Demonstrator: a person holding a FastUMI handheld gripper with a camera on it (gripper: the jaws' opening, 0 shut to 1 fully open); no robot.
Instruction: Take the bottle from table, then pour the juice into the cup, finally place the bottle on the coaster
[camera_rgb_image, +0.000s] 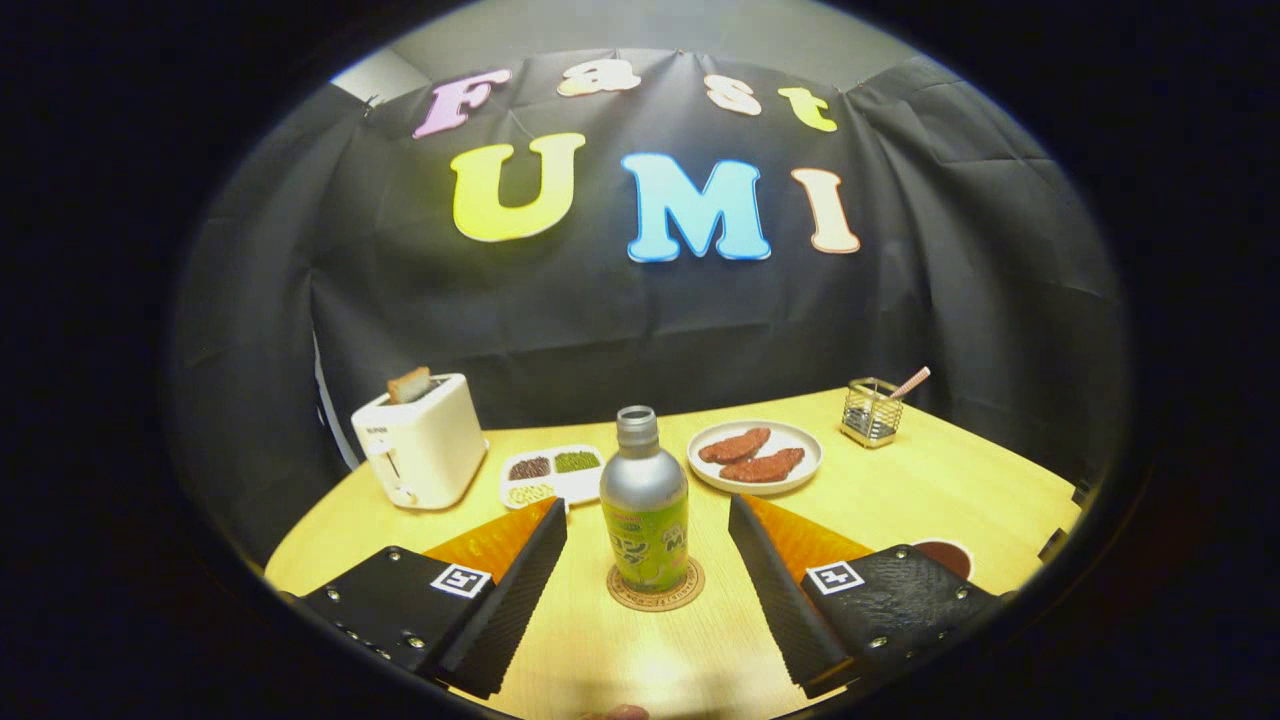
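The hand-held gripper (648, 520) is level and upright, pointing toward 12 o'clock. Its 2 fingers (520, 590) stand wide apart, 1 reaching in from 7 o'clock and 1 from 5 o'clock, their ridged inner faces turned toward each other and pressing on nothing.

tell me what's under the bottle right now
The bottle stands upright on a round coaster, between the open gripper's fingers, touching neither. The coaster's rim shows; its middle is covered.
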